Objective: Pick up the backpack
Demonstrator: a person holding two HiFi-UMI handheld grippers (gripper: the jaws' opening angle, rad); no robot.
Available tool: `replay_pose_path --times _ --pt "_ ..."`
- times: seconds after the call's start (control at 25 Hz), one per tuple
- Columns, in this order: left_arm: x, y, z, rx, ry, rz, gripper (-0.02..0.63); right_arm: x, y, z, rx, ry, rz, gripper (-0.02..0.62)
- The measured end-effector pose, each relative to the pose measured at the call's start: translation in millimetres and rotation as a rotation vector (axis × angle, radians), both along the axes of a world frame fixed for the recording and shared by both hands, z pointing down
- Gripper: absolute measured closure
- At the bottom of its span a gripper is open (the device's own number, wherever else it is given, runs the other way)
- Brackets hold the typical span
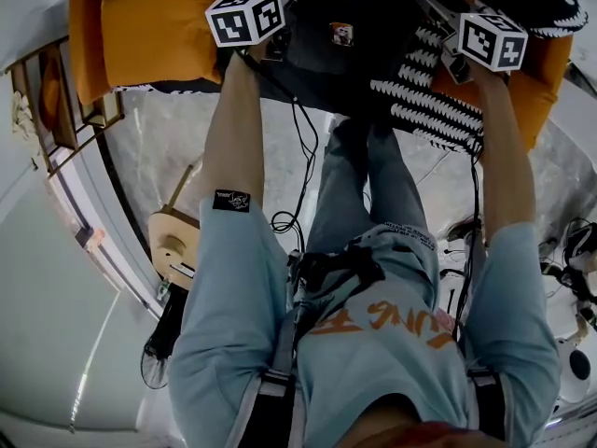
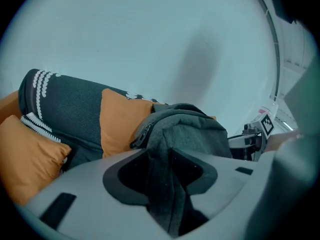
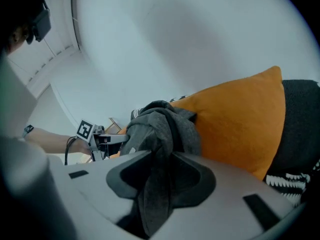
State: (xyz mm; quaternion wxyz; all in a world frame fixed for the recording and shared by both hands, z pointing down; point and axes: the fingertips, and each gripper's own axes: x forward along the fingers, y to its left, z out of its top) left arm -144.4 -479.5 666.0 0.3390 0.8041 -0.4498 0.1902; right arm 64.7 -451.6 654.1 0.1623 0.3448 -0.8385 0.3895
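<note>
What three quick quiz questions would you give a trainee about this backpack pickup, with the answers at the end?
1. True or false: the left gripper has its jaws closed on grey fabric of the backpack.
2. Multiple choice: what is pinched in the right gripper? A) a black cable B) backpack fabric C) nothing
3. Fill in: in the right gripper view, the cushion right beside the backpack is ____ in colour.
Key: 1 true; 2 B; 3 orange.
</note>
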Motion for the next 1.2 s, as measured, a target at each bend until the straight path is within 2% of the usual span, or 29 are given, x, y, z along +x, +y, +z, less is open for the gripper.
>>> replay_pose_path --times 0.08,0.24,0.44,0.72,0.92,1.2 --pt "-0.7 4.7 -3.2 -0.004 0.011 -0.021 0.445 -1.5 4.8 -3.0 0.024 0.037 0.005 0.468" --pt "-0.2 20.4 -11.7 -0.002 0.030 -0.026 0.456 0.9 22.7 -9.2 0.069 0.118 0.089 0.497" --pt "-2.6 45.9 -27.5 0.017 0.065 -0.036 0.466 1.2 49.7 -23.8 0.067 0.106 0.157 0.511" --pt "-7.2 88.6 -51.9 0.029 0.075 -0.037 0.476 0.6 93.8 -44.1 0.030 0.095 0.219 0.520" --pt "-11.7 124.2 -81.8 0.097 0.082 -0.045 0.477 -0.8 122.9 -74.7 0.084 0.089 0.235 0.522" --pt "-2.2 147.9 -157.6 0.251 0.089 -0.109 0.479 11.4 135.4 -154.5 0.239 0.094 0.286 0.523"
